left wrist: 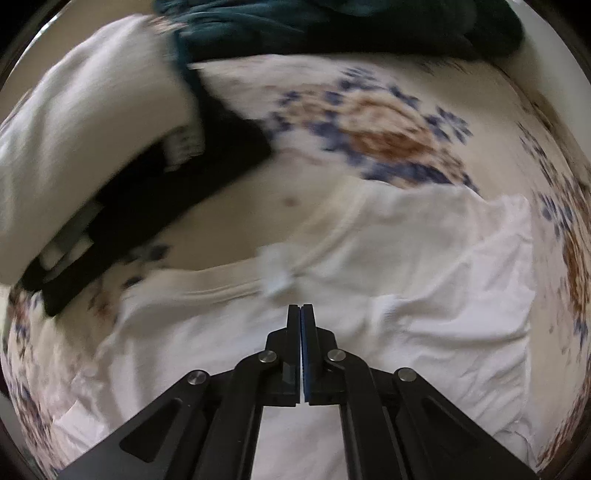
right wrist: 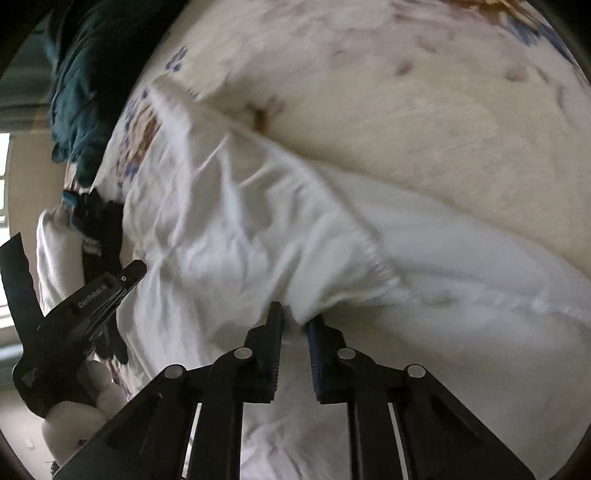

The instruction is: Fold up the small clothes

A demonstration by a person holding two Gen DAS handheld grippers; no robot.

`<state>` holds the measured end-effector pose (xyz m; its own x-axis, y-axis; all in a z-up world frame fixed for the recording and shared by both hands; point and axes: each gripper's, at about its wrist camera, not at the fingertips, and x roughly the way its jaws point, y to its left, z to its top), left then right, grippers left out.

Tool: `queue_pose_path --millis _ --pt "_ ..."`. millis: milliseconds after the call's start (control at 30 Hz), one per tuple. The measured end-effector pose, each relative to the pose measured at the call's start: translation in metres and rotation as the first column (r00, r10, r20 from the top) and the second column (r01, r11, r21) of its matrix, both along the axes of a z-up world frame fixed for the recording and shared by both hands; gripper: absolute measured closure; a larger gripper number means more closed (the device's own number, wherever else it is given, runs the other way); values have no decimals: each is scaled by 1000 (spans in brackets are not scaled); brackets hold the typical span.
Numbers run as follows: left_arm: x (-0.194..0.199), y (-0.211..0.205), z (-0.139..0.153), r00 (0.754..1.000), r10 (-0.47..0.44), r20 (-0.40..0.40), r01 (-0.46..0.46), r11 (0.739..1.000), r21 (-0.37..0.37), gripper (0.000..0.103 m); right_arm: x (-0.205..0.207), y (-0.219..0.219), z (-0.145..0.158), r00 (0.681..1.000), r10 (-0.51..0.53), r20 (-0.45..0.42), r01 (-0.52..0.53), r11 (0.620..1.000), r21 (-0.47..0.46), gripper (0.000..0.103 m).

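Gripping the shirt [left wrist: 424, 277] for a fold: that is my reading of the step. The shirt lies spread and creased on the bed [left wrist: 388, 140], not yet folded.

Left gripper [left wrist: 300, 309]: jaws fully together, no gap. Tips point steeply down at the white cloth just short of the neckline. The neck band curves across just ahead of the tips, and the label [left wrist: 275, 273] sits slightly left of them. I cannot tell whether a pinch of cloth is caught under the tips. None shows between the pads.

Right gripper [right wrist: 295, 321]: jaws narrow, not touching. A bunched hem edge of the shirt comes down into the gap at the tips and looks nipped there. The shirt body runs ahead and to the left of these jaws. The gathered hem trails off to their right.

Other items: a black garment [left wrist: 147, 206] lies well to the left of the left jaws. Teal cloth [left wrist: 332, 26] lies far ahead of them. Both are clear of the shirt.

Next move, by my judgement:
- Confirm the left pinch, since a miss there would let one side drag.
- Lift both held points together and carry them across the shirt body.
- Lay the edge down straight on the far part, with the cloth kept taut between the two grippers so it does not bunch.
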<state>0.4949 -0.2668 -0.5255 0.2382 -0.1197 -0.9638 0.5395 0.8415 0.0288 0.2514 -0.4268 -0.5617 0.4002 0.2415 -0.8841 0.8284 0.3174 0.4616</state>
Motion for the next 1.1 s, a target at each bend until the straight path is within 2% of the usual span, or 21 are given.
queue_pose_path --millis 67,100,133,167,233,267,300,367,467,500,533,567,633,667,700,733,867,1000,1067,1100 --pt "8 13 3 996 38 -79 -46 994 -97 103 4 6 0 1000 2 -12 -2 1000 13 93" --pt "14 16 1 986 51 -157 -78 983 -168 102 7 7 -3 1000 -10 -20 11 999 30 93" --pt "15 10 -2 977 54 -206 -98 973 -210 99 5 6 -5 999 -29 -22 30 998 54 89" --pt "20 8 -4 967 44 -252 -110 962 -251 96 3 4 -8 999 -51 -16 52 995 79 79" --pt "22 -7 -7 958 5 -287 -93 952 -293 75 -5 -1 -9 996 -93 -4 93 991 93 66" --pt "25 -19 -9 959 -12 -285 -76 952 -297 71 -9 -3 -10 994 -108 10 107 990 94 65" --pt "22 -35 -11 959 -61 -277 -23 957 -291 67 -11 -4 -9 993 -113 17 111 989 95 65" --pt "12 -58 -13 953 -139 -270 61 958 -280 66 -14 -5 -9 992 -121 30 117 988 101 65" --pt "-10 -85 -25 945 -249 -214 216 962 -166 67 -15 -6 -8 992 -126 27 123 988 95 65" --pt "-15 -89 -27 945 -263 -192 238 960 -145 81 -15 -6 -9 991 -132 22 130 987 98 65" --pt "-19 -91 -28 947 -274 -168 253 958 -133 100 -15 -6 -10 990 -140 20 138 985 106 65" --pt "-22 -91 -29 946 -285 -156 267 956 -125 100 -14 -6 -13 988 -152 16 149 982 117 65" --pt "-25 -84 -22 955 -272 -116 254 956 -150 101 -15 -5 -15 986 -169 5 168 980 109 65" --pt "-25 -80 -21 959 -262 -109 245 958 -149 101 -13 -4 -15 983 -182 6 180 979 95 69" --pt "-25 -74 -18 965 -245 -99 229 962 -149 101 -11 -2 -14 983 -182 11 180 980 85 79" --pt "-24 -68 -16 971 -222 -92 208 967 -146 101 -7 0 -13 986 -165 5 164 984 70 98" --pt "-14 -45 -12 982 -159 -98 142 977 -156 101 4 12 -3 995 -103 5 103 994 26 99" --pt "-11 -26 -11 986 -128 -103 113 983 -142 101 7 24 -1 999 -54 0 54 998 32 99" --pt "-12 -21 -17 986 -117 -122 101 987 -129 100 14 32 -2 1000 4 -15 -3 999 32 99" --pt "-11 -16 -17 986 -110 -126 95 988 -120 97 13 33 -4 999 27 -24 -26 999 41 99"
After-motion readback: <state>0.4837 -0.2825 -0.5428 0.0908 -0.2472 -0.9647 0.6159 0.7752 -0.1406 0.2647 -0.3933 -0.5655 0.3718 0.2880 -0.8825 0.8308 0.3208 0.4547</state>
